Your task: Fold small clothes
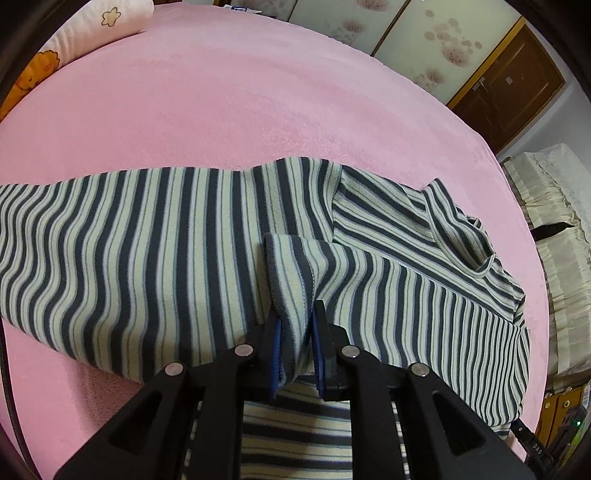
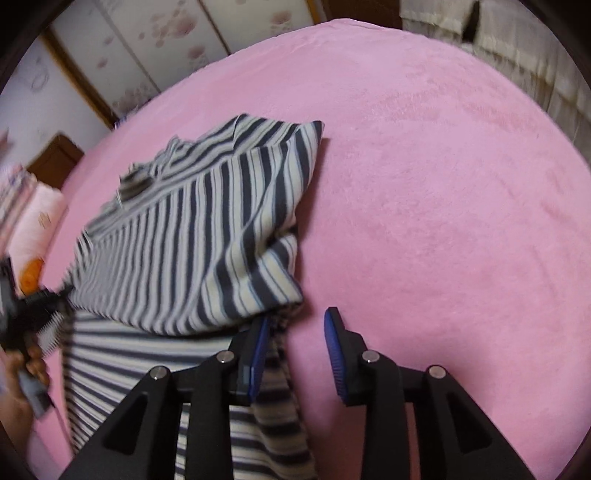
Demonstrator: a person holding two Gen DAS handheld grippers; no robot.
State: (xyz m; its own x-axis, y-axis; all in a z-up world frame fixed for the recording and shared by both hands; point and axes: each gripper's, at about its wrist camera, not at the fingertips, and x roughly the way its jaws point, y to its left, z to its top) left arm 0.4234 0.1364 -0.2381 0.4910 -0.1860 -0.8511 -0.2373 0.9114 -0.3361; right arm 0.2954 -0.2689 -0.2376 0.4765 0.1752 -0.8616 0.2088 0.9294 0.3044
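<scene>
- The pink bed cover point(image 1: 229, 110) fills most of both views, and everything else we see lies on it or past its edges
- Spread across that cover is the striped top point(image 1: 129, 251), a small garment in cream with dark and pale-blue stripes; in the left wrist view its body runs off to the left and its collar point(image 1: 458, 229) sits at the right
- From the right wrist camera the same top appears as a folded, layered heap left of centre, with one layer turned back over another (this view is blurred, so we cannot tell the seams apart)
- Behind the bed stand sliding doors point(image 1: 424, 48) with a faded flower print, and beside them brown wooden panels
- A pale pillow point(image 1: 92, 26) with a flower drawn on it lies at the far left corner of the bed
- The left gripper point(image 1: 297, 332) points steeply down at the top, and its blue pads point(image 1: 275, 354) are pressed on a sleeve cuff point(image 1: 291, 269) that rises between them
- The right gripper point(image 2: 295, 347) has its fingers apart; its left pad point(image 2: 258, 347) sits against the edge of the striped cloth, while its right pad stands over bare pink cover, and nothing is pinched between them
</scene>
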